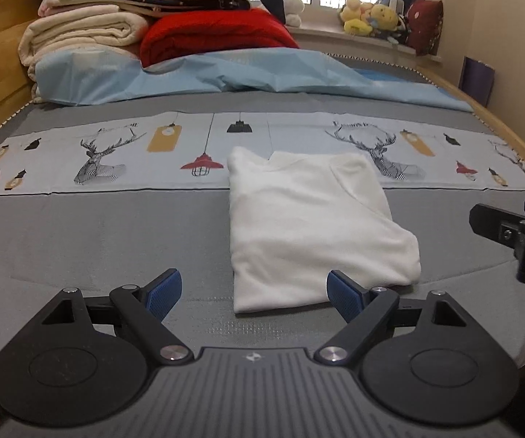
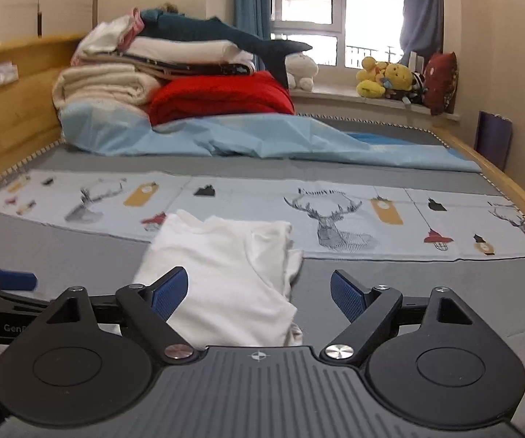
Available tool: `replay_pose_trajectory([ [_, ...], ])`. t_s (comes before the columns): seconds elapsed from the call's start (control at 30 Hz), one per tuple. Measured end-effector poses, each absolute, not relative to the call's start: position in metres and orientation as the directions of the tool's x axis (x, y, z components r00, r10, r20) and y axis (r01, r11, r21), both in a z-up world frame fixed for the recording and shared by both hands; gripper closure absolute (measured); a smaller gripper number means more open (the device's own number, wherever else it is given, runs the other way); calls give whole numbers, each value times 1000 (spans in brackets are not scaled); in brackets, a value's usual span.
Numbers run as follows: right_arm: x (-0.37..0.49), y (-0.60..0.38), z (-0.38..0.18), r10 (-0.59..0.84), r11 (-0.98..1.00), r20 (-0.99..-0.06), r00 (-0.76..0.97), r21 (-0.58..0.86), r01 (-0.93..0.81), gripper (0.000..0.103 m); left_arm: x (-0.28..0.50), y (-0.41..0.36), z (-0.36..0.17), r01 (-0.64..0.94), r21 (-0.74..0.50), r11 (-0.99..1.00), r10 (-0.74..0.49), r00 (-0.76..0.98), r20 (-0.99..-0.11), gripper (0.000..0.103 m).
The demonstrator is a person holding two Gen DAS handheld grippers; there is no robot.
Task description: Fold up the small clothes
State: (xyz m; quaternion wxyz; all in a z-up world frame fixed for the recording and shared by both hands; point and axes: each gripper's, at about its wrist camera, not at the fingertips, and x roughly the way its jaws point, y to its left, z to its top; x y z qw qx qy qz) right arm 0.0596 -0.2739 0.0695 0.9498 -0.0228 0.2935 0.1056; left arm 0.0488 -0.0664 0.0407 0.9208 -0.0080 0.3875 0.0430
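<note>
At the bottom of each view, the left gripper (image 1: 254, 294) and right gripper (image 2: 259, 295) stand wide open, holding nothing. Just beyond, mid-frame, the white shirt (image 1: 309, 219) lies folded on the bed (image 1: 98, 226); perhaps one last fold remains.

Folded white shirt (image 1: 313, 226) on grey bed (image 1: 98, 233), left tongs (image 1: 254, 294) spread empty, apparently just short of its hem

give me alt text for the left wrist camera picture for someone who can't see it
A folded white garment lies on a grey bed, just ahead of the open left gripper, which holds nothing. The right gripper shows at the right edge; stacked blankets sit at the far end.
</note>
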Motion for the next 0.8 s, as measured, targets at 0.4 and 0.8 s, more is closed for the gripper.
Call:
replay_pose_trajectory([
  [0.4, 76, -280, 49, 166, 984, -651, 741, 55, -172, 17, 61, -67, 30, -60, -1, 998, 39, 652, -757, 12],
  [0.8, 75, -267, 45, 214, 970, -666, 714, 58, -237, 17, 64, -67, 22, -54, -23, 998, 15, 613, -790, 12],
])
